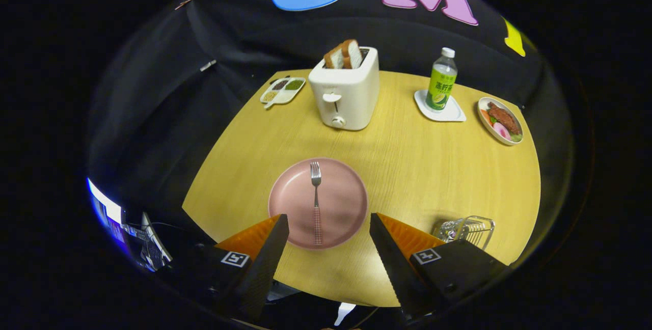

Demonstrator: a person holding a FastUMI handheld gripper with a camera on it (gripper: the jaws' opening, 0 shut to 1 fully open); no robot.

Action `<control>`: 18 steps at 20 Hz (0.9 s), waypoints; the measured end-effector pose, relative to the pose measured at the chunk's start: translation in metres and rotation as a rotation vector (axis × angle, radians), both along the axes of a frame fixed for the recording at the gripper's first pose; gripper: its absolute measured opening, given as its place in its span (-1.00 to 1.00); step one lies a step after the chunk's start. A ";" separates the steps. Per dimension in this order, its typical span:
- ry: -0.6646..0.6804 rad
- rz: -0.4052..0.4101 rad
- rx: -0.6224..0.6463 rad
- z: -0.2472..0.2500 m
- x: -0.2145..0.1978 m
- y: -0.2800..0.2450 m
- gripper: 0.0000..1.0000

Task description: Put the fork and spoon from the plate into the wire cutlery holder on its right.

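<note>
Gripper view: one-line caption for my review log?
Open gripper hovers above the pink plate holding a fork, wire cutlery holder to its right.

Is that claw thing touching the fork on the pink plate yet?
Apart. In the gripper view the open gripper hangs above the table; its fingers flank the fork without meeting it.

My gripper (328, 220) hangs with its fingers spread wide, holding nothing; their inner faces look ribbed and matt. Between them lies the fork (316, 195), shiny metal at the tines, with a textured, dotted handle. It rests on a smooth pink plate (344, 192) with a soft, low sheen. The table (433, 167) looks like pale wood with fine grain, matt. The wire cutlery holder (466, 229) is thin bright metal. The toaster (346, 90) seems smooth, slightly glossy plastic, and the bottle (442, 80) clear plastic.
</note>
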State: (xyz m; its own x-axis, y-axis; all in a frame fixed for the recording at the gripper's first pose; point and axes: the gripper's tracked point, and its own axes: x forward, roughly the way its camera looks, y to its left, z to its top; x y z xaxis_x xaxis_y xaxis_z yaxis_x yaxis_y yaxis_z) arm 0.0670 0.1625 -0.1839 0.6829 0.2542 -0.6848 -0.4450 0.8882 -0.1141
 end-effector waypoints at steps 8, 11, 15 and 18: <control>0.101 -0.026 -0.164 -0.100 0.024 0.013 0.66; 0.126 -0.043 -0.177 -0.114 0.025 0.011 0.31; 0.170 -0.057 -0.194 -0.133 0.024 0.010 0.20; 0.160 -0.068 -0.196 -0.136 0.027 0.009 0.19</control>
